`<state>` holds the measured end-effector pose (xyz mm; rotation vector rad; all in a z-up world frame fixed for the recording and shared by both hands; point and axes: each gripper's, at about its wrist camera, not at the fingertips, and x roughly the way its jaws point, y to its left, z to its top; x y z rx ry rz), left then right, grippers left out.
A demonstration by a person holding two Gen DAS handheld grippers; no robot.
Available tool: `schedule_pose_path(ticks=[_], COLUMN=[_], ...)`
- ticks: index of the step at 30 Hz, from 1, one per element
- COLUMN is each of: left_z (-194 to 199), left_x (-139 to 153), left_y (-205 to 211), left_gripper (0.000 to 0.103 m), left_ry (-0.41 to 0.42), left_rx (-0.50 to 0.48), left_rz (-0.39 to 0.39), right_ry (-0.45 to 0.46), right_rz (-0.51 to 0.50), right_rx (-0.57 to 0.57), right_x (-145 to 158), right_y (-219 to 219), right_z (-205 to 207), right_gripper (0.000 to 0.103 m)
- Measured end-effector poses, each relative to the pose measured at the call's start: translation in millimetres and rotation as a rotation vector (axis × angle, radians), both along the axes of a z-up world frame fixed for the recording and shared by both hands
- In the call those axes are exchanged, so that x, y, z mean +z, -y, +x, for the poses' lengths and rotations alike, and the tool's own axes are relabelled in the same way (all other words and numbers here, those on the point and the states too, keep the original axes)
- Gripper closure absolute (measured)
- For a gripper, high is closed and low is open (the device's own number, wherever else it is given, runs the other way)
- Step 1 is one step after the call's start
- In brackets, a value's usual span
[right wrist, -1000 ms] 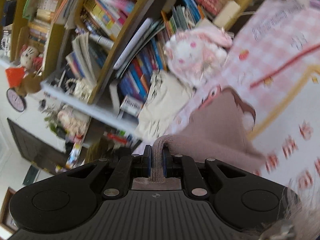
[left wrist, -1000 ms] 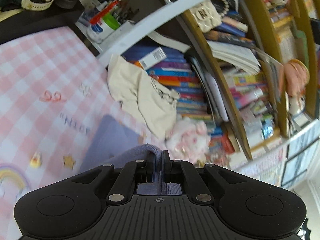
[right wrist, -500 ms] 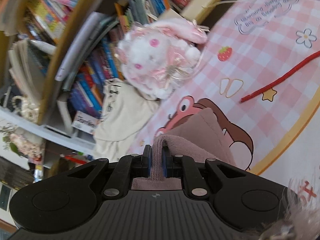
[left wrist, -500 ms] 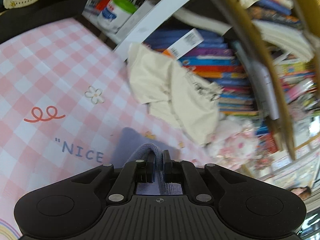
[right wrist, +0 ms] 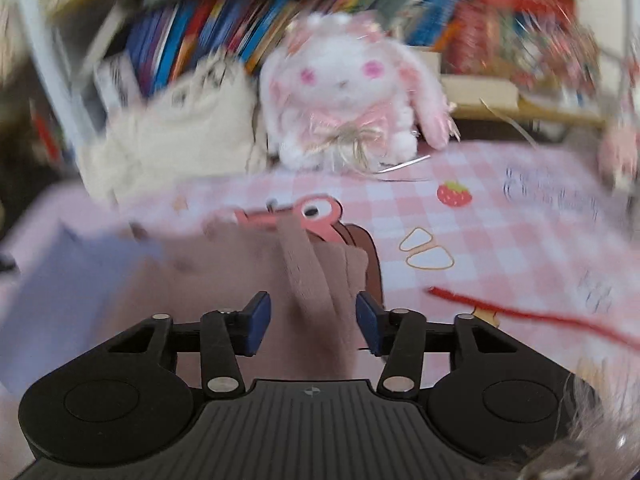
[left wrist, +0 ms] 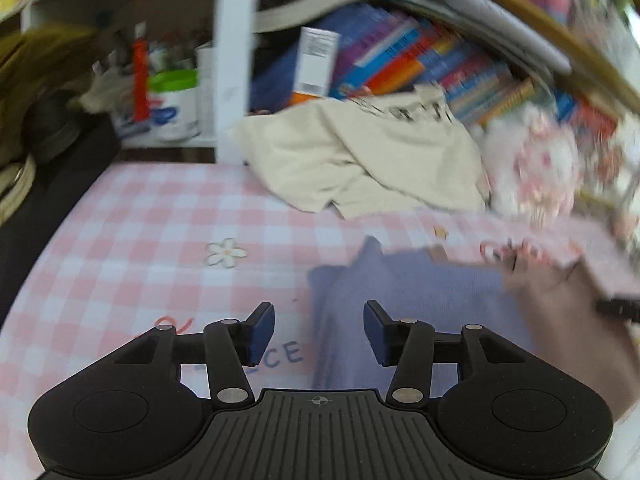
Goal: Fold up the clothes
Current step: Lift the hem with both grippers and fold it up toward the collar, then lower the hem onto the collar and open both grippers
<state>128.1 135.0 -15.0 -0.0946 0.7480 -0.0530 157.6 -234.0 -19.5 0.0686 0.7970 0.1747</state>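
On the pink checked mat (left wrist: 132, 216), the two-tone garment (left wrist: 420, 300) lies spread. The left gripper (left wrist: 319, 330) and right gripper (right wrist: 313, 322) are opening, cloth lying loose between their jaws; best to lift clear without snagging the fold.

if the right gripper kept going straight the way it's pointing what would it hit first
Most likely the mauve-brown garment lying right ahead of the right gripper, whose opening jaws straddle a raised fold without pressing it. Depth is blurry, but the plush bunny sits well beyond.
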Motion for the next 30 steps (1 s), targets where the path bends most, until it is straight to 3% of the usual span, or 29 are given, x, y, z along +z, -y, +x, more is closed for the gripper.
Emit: schedule_pose_path(ticks=[1,2,3,4,6,9,12,14,15,16,20,23,25,26,30], left_z=[3,7,11,13,8,9,14,13,12,11,2,2,1,0,-4], left_x=[-3,-6,-9,-11,-14,-25,-28,-25,-24,-23,-21,-30,-34,-36,-36], left_y=[3,3,4,3,-9,-22,-13,-12,-13,-14,-17,-20,-20,-19,-12], left_gripper=[0.059,0.079,0.095,0.099,0.099,0.099,0.099,0.093,0.093,0.089,0.063,0.065,0.068,0.078,0.082], left_ry=[-0.004,-0.018,-0.032,-0.04,-0.021,-0.059,-0.076,-0.076,-0.074,-0.072,-0.07,-0.093,-0.105,-0.114,-0.118], left_rx=[0.002,0.003,0.004,0.006,0.039,0.111,0.101,0.101,0.1,0.099,0.095,0.101,0.09,0.077,0.068], left_rz=[0.006,-0.002,-0.01,-0.021,-0.082,-0.162,-0.102,-0.095,-0.097,-0.097,-0.097,-0.155,-0.206,-0.222,-0.213], right_ry=[-0.002,-0.005,0.007,0.023,0.06,-0.007,-0.035,-0.044,-0.045,-0.042,-0.054,-0.087,-0.102,-0.106,-0.12], right_rz=[-0.016,-0.031,0.01,0.071,0.215,0.247,0.22,0.225,0.232,0.237,0.261,0.31,0.362,0.382,0.416], right_rx=[-0.004,-0.008,-0.032,-0.062,-0.145,-0.227,-0.24,-0.239,-0.233,-0.232,-0.238,-0.242,-0.244,-0.246,-0.246], right_x=[-4,-8,-7,-4,1,-13,-23,-21,-19,-17,-15,-22,-27,-27,-27], right_y=[-2,-4,1,8,25,33,31,32,33,35,43,49,52,53,54], right_z=[3,5,6,5,2,9,16,18,17,13,0,-5,-7,-8,-12], right_gripper=[0.073,0.089,0.094,0.095,0.095,0.095,0.093,0.088,0.081,0.071,0.069,0.069,0.08,0.08,0.086])
